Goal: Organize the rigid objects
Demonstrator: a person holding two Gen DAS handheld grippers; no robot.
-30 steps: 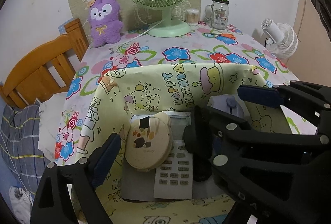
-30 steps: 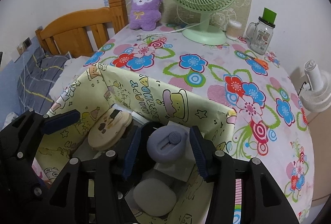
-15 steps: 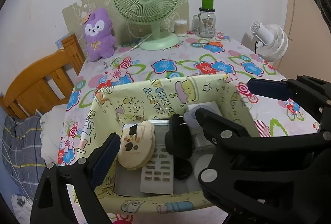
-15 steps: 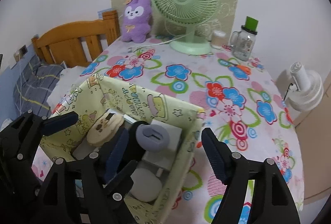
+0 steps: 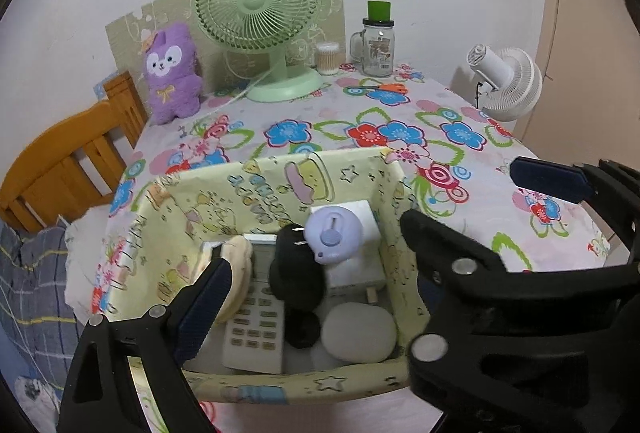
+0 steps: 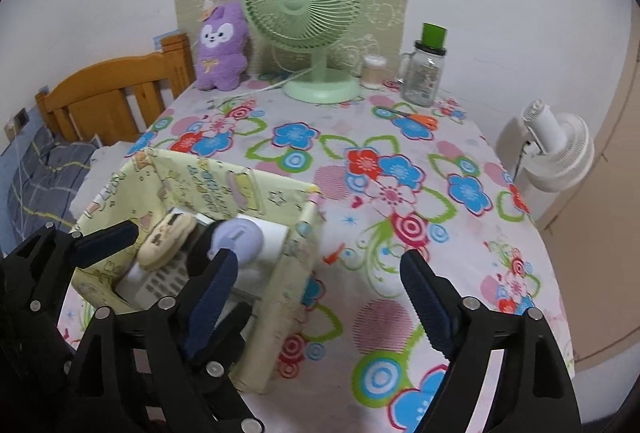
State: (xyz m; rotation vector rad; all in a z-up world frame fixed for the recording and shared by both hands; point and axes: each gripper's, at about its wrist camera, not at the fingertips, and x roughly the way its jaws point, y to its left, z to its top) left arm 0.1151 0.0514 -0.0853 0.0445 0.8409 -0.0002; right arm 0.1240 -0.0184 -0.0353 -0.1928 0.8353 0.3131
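Right wrist – lilac gadget (image 6: 237, 238) in box (image 6: 298, 265), left of tool (image 6: 320, 299)

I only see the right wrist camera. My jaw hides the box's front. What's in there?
Observer: A white oval pebble lies in the box's near right corner.
Operator: What's beside it?
Observer: A black object, between it and a remote control.
Operator: Is the purple thing free?
Observer: Yes. The right gripper's jaws have just been opening, nothing between them; a gap separates them from it.
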